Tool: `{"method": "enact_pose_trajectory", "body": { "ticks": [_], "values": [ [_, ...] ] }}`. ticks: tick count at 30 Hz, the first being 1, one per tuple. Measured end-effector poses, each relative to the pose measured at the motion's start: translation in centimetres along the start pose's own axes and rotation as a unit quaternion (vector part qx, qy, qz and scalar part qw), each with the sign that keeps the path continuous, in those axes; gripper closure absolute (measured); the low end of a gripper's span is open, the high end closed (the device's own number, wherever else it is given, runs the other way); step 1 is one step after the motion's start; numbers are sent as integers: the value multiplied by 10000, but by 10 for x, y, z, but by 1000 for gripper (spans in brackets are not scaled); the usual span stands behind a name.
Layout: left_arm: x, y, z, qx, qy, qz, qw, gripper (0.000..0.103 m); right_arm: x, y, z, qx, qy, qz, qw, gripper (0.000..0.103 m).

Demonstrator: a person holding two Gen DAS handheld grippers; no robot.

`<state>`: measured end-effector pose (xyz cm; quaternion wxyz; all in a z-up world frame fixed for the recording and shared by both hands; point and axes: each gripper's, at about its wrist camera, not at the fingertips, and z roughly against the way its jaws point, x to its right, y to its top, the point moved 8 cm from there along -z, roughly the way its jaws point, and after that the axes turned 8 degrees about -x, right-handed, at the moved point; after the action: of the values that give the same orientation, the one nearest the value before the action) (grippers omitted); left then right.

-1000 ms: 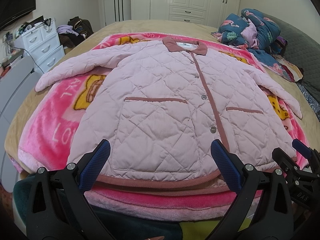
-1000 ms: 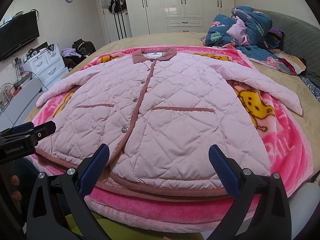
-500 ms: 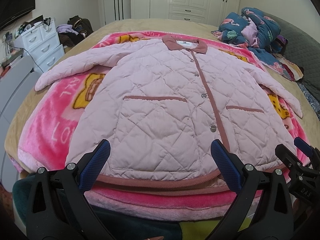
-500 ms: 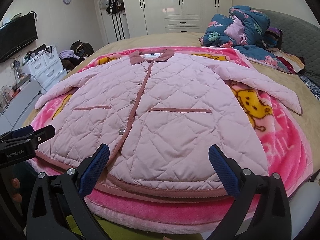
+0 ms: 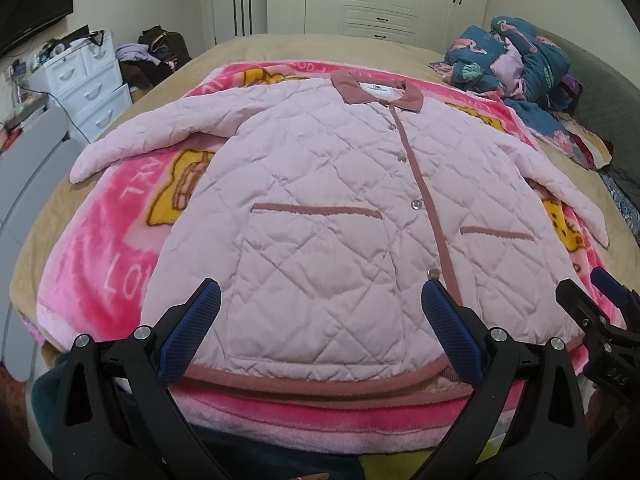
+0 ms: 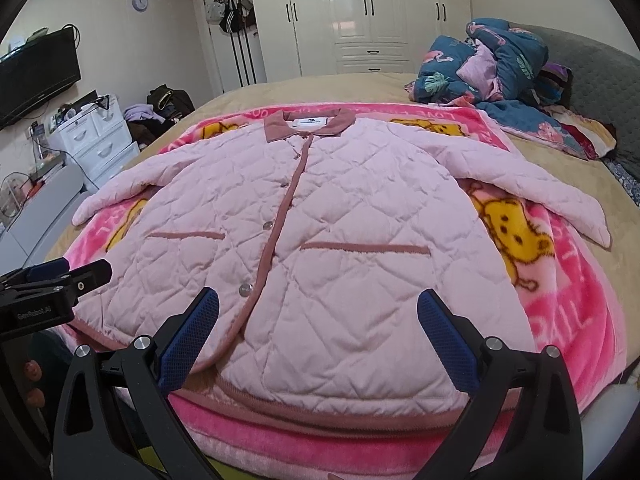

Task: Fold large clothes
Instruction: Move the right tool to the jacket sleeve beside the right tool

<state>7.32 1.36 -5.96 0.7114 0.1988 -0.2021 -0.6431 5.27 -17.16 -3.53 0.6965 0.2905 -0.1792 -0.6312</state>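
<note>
Lying face up and spread flat on a bright pink cartoon blanket (image 5: 120, 248) that covers a tan bed (image 5: 280, 46), the pale pink quilted jacket (image 5: 332, 216) has its hem at the near edge and its dusty-rose collar (image 5: 378, 92) at the far end. It is buttoned shut along a rose placket with silver snaps, stitched in a diamond pattern, with a rose-trimmed patch pocket on each side and a rose band along the hem. Both sleeves stretch outward, the left one (image 5: 160, 132) angled toward the left edge of the blanket, the right one (image 6: 532, 184) lying across a yellow bear print. The left claw (image 5: 320, 332) hovers just above the near hem over the left pocket, spread wide and holding nothing; the right claw (image 6: 320, 336) does the same over the right pocket, likewise agape and empty. A heap of blue patterned bedding (image 6: 492, 64) sits at the far right of the bed, and white drawers (image 5: 90, 80) stand to the left.
</note>
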Motion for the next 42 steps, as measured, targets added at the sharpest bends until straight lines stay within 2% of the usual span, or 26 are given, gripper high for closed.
{"method": "enact_pose_trajectory", "body": {
  "ticks": [13, 21, 32, 38, 42],
  "values": [
    [-5, 45, -3, 5, 3, 140, 9999, 9, 2, 40, -23, 10, 214, -47, 9998, 4],
    [7, 70, -13, -55, -59, 100, 9999, 9, 1, 71, -37, 30, 395, -69, 9992, 4],
    [30, 110, -19, -20, -103, 98, 9999, 9, 13, 112, -45, 144, 486, -152, 9986, 4],
    [53, 132, -15, -97, -47, 91, 9999, 9, 30, 134, -40, 123, 596, -292, 9977, 4],
    [71, 143, -9, -96, -13, 37, 9999, 9, 49, 145, -33, 173, 503, -301, 9981, 4]
  ]
}}
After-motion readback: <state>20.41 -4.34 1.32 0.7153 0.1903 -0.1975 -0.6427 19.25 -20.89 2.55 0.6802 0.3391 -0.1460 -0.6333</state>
